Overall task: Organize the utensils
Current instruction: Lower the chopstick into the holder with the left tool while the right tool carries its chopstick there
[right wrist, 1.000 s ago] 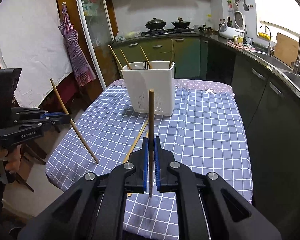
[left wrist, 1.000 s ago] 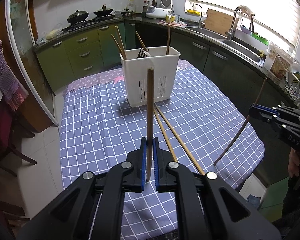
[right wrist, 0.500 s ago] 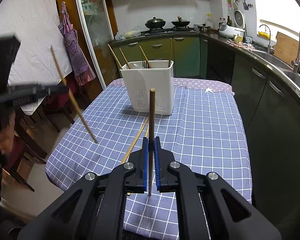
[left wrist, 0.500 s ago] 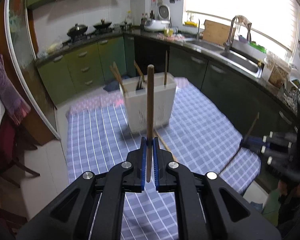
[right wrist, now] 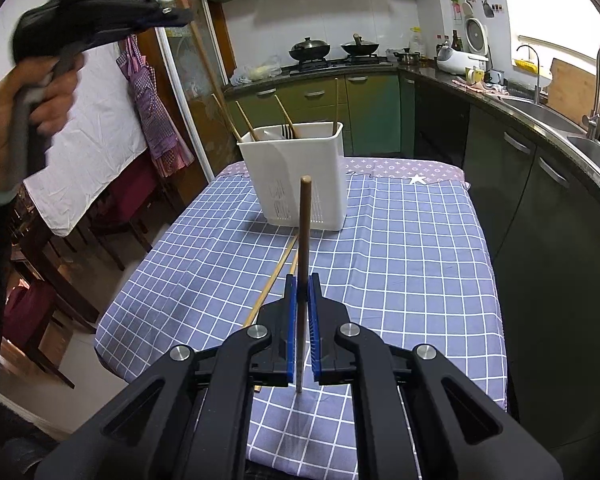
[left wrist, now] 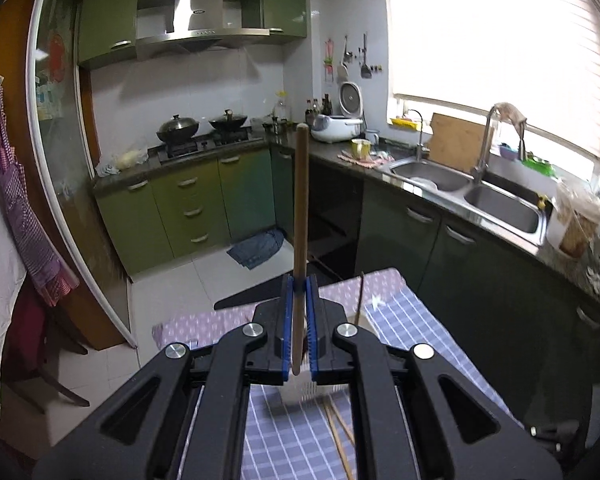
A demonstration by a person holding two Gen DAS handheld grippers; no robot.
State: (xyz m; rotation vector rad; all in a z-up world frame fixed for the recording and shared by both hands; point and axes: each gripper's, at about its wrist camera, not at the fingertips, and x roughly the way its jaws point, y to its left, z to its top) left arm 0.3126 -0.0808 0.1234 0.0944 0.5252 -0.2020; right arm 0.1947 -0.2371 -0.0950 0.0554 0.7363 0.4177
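Observation:
My left gripper (left wrist: 299, 320) is shut on a brown chopstick (left wrist: 301, 216) that stands upright. It is raised high and shows at the upper left of the right wrist view (right wrist: 172, 16). The white utensil holder (right wrist: 300, 184) stands at the table's far end with several chopsticks and a fork inside. In the left wrist view only a blurred bit of the holder (left wrist: 300, 392) shows under the gripper. My right gripper (right wrist: 301, 320) is shut on another brown chopstick (right wrist: 304, 248), upright above the table's near end. Two loose chopsticks (right wrist: 274, 280) lie on the checked cloth.
The table (right wrist: 420, 272) has a blue checked cloth. Green cabinets, a stove with two pans (left wrist: 200, 126) and a sink (left wrist: 480, 196) run along the back and right. Chairs (right wrist: 28, 320) and a hanging apron (right wrist: 152, 92) are on the left.
My left gripper rose sharply with its chopstick and moved toward the holder, which dropped out of its view. My right gripper stayed almost still with its chopstick.

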